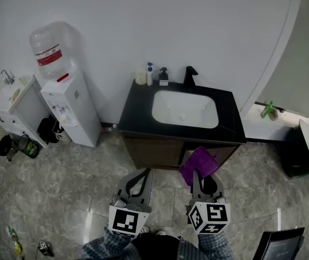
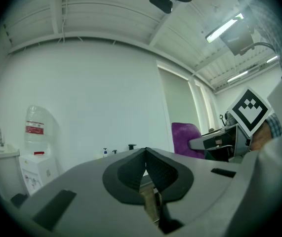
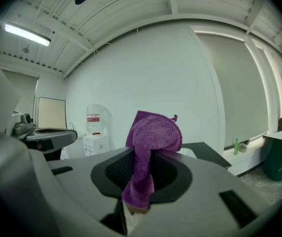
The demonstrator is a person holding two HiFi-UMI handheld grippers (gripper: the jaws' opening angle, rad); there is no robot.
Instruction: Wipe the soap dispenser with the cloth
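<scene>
Right gripper view: the right tongs (image 3: 141, 157) are clamped on a purple cloth (image 3: 153, 132), which bulges up above the jaws. The left tongs (image 2: 145, 154) are closed, tips meeting on nothing. Well apart from both, the soap dispenser (image 1: 163, 76) stands at the back of the black desk (image 1: 135, 110), just left of the faucet (image 1: 190, 76).

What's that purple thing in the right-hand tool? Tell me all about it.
A purple cloth, fuzzy like microfibre, with a small loop at one corner. The jaws of the right gripper are shut on it; it bunches up beyond them, one end trailing back. It hangs over the floor, short of the sink counter.
</scene>
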